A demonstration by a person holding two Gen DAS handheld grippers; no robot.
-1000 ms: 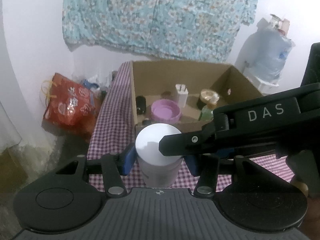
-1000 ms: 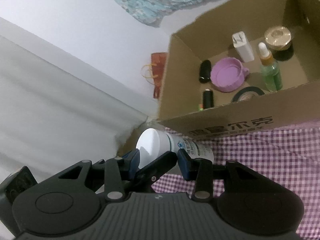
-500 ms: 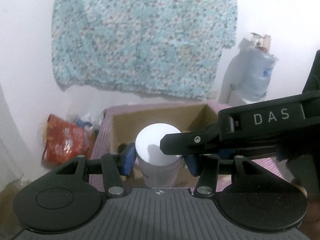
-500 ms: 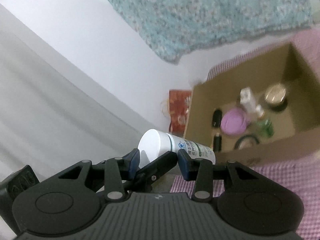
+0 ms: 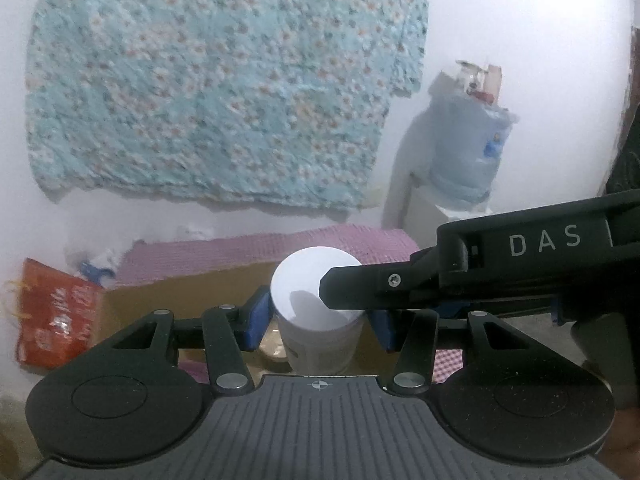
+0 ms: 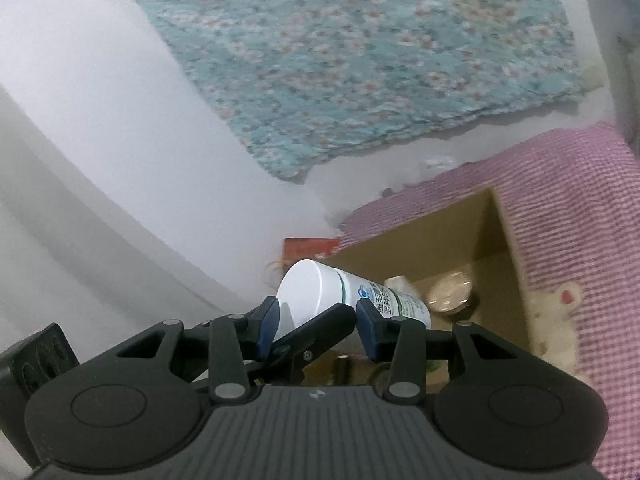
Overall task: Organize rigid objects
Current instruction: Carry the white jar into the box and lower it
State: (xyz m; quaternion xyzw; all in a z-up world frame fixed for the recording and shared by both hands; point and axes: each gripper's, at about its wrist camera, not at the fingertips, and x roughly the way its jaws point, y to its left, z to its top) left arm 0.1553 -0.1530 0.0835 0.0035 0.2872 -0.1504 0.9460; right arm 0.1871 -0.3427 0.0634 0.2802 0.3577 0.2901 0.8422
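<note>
lifted higher over box (image 6: 448,240) | bottle (image 5: 316,300) between left fingers (image 5: 256,316), right fingers (image 6: 368,332)

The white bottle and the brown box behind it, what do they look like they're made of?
White bottle: probably plastic, with a smooth, matte, opaque cap and a printed green-and-blue label around the body. Brown box: looks like cardboard, with plain, dull tan walls and thin, straight-cut edges. The bottle sits between the blue pads of the left claw.

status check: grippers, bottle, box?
Left gripper and right gripper both shut on white bottle, fingers at its cap end. Bottle airborne, tilted over cardboard box. Gold-lidded jar sits below in the box.
</note>
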